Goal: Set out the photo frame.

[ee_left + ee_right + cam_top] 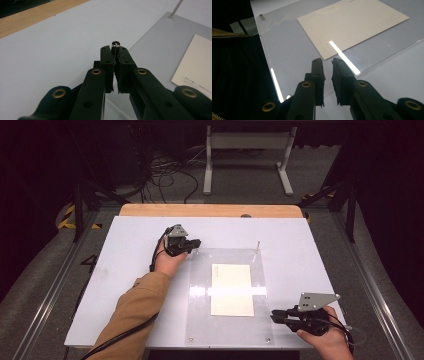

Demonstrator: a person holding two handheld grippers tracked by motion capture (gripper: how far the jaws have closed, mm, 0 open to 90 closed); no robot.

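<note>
Up front, the left gripper [115, 53] pinches a thin upright metal pin [115, 45] at the near corner of the clear acrylic sheet [200, 310]; the cream paper card [230, 290] lies to its right; the right gripper [327, 65], jaws slightly apart, holds nothing above the sheet's edge.
</note>
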